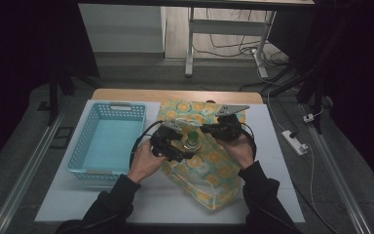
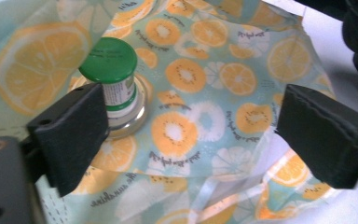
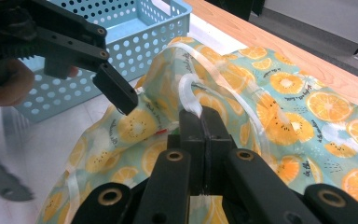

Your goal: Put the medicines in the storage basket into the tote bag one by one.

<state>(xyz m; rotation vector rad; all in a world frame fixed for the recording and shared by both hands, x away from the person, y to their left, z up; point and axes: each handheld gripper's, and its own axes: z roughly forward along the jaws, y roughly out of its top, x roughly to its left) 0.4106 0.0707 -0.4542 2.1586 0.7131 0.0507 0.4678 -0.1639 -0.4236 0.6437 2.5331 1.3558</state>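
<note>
A bag (image 1: 209, 161) printed with orange slices lies on the white mat, its mouth held open. Inside it stands a small bottle (image 1: 192, 139) with a green cap (image 2: 108, 60) and a white label. My left gripper (image 2: 191, 135) is open over the bag's inside, and its left pad (image 2: 72, 135) sits just in front of the bottle without closing on it. My right gripper (image 3: 200, 119) is shut on the bag's clear plastic handle (image 3: 189, 91) and lifts that edge. In the high view the left gripper (image 1: 175, 145) and right gripper (image 1: 213, 129) flank the bottle.
A light blue perforated basket (image 1: 93, 146) stands to the left of the bag on the white mat (image 1: 272, 161). The wooden table edge (image 1: 175, 95) runs behind. The left gripper's jaw (image 3: 116, 93) hangs over the bag's near rim in the right gripper view.
</note>
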